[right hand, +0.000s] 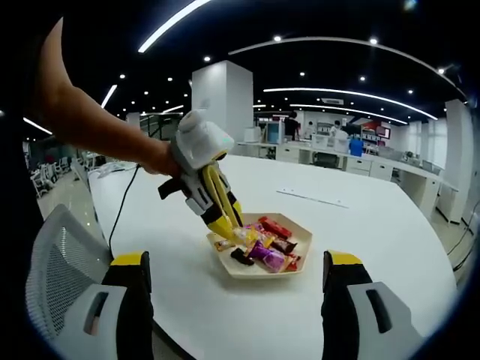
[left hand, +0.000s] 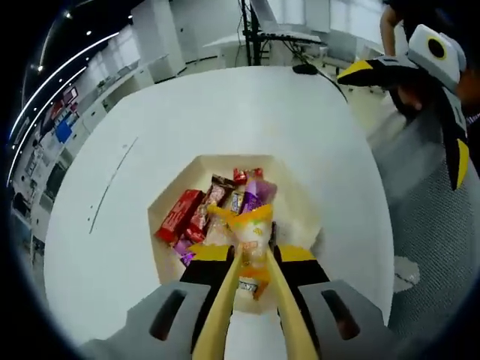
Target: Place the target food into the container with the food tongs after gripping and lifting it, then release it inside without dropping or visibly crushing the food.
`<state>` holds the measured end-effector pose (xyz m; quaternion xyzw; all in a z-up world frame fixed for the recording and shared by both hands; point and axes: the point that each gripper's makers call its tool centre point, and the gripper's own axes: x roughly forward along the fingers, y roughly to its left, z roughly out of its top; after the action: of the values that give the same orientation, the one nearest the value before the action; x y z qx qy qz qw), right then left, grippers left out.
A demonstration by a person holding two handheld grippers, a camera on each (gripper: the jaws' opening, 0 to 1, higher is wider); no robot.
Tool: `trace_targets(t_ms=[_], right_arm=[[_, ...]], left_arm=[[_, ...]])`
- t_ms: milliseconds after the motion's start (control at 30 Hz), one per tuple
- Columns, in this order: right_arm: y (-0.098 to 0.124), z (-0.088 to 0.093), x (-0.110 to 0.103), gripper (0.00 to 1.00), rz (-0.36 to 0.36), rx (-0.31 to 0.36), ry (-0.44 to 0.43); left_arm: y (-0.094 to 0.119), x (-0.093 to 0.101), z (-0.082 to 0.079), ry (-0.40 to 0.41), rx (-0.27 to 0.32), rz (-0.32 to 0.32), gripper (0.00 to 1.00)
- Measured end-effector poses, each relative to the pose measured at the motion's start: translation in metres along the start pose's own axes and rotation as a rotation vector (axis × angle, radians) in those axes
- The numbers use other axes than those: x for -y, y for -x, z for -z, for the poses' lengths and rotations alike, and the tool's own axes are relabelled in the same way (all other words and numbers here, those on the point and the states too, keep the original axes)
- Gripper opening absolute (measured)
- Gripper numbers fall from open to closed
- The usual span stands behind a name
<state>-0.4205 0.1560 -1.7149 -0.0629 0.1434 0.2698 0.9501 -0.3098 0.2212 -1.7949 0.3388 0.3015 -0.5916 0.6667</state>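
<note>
A cream hexagonal tray (left hand: 166, 201) on the white table holds several wrapped sweets: red, purple, brown. My left gripper (left hand: 253, 259) is shut on yellow food tongs (left hand: 222, 304), and the tong tips pinch a yellow-orange snack packet (left hand: 253, 231) just above the tray's near side. The right gripper view shows the left gripper (right hand: 214, 196) from the side, with the tongs (right hand: 223, 202) slanting down to the packet (right hand: 246, 235) over the tray (right hand: 259, 274). My right gripper (right hand: 236, 283) stands open and holds nothing, well short of the tray. It also appears as the right gripper (left hand: 420, 105), off the table.
The white table (left hand: 225, 112) is large and rounded. A black cable (right hand: 122, 206) runs over it toward the left gripper. A grey mesh chair (right hand: 52, 274) stands at the table's edge beside the right gripper. Desks and pillars stand far behind.
</note>
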Motion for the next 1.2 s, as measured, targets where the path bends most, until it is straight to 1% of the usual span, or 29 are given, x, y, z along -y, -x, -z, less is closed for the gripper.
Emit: trace_targets(t_ms=[67,133,167,267,300,367,400,533,567,667,767,800,833,867,933,1000,1033,1100,1167,1200], right_arm=[[0.0,0.0,0.0,0.94,0.0,0.0,-0.002],[0.0,0.0,0.0,0.94,-0.001,0.0,-0.001],[0.0,0.0,0.0,0.94,-0.002,0.0,-0.001],[0.0,0.001,-0.001,0.94,-0.004,-0.003,-0.001],[0.0,0.001,-0.001,0.94,-0.004,-0.004,0.001],[-0.001,0.002,-0.001,0.94,-0.006,-0.008,0.001],[-0.001,0.002,-0.001,0.94,-0.007,-0.009,0.002],[-0.001,0.002,-0.002,0.94,-0.009,-0.011,0.002],[-0.001,0.002,-0.002,0.94,-0.009,-0.011,0.004],[-0.001,0.003,-0.002,0.94,-0.014,-0.014,0.005],[-0.001,0.003,-0.003,0.94,-0.017,-0.014,0.007],[-0.001,0.003,-0.003,0.94,-0.016,-0.015,0.01],[-0.001,0.003,-0.003,0.94,-0.016,-0.016,0.011],[-0.001,0.003,-0.004,0.94,-0.018,-0.015,0.01],[-0.001,0.003,-0.003,0.94,-0.018,-0.017,0.011],[-0.002,0.003,-0.004,0.95,-0.022,-0.017,0.01],[-0.002,0.004,-0.004,0.94,-0.023,-0.019,0.012],[-0.002,0.004,-0.005,0.95,-0.025,-0.021,0.015],[-0.002,0.004,-0.005,0.95,-0.028,-0.017,0.014],[-0.002,0.004,-0.005,0.95,-0.027,-0.02,0.014]], left_arm=[[-0.001,0.003,0.006,0.012,-0.022,0.015,0.22],[0.0,0.003,0.008,-0.016,-0.014,0.012,0.22],[0.001,0.004,0.01,0.006,-0.014,0.02,0.23],[0.005,0.001,0.007,-0.004,0.016,0.009,0.24],[0.007,0.003,0.005,0.016,0.036,0.028,0.24],[0.012,0.0,0.001,0.019,0.06,0.011,0.24],[0.015,-0.001,-0.002,0.037,0.081,0.016,0.24],[0.029,-0.012,-0.01,0.073,0.146,-0.016,0.25],[0.035,-0.015,-0.014,0.087,0.173,-0.027,0.25],[0.05,-0.02,-0.017,0.102,0.22,-0.043,0.25],[0.067,-0.021,-0.022,0.113,0.285,-0.044,0.25],[0.074,-0.018,-0.026,0.106,0.324,-0.026,0.25],[0.079,-0.016,-0.027,0.107,0.342,-0.023,0.25],[0.082,-0.016,-0.025,0.112,0.34,-0.027,0.25],[0.091,-0.014,-0.027,0.092,0.38,-0.028,0.26],[0.099,-0.01,-0.026,0.11,0.399,-0.021,0.26],[0.102,-0.009,-0.027,0.102,0.418,-0.024,0.26],[0.108,-0.007,-0.026,0.106,0.437,-0.029,0.26],[0.111,-0.007,-0.022,0.116,0.443,-0.058,0.25],[0.113,-0.004,-0.022,0.124,0.457,-0.057,0.25]])
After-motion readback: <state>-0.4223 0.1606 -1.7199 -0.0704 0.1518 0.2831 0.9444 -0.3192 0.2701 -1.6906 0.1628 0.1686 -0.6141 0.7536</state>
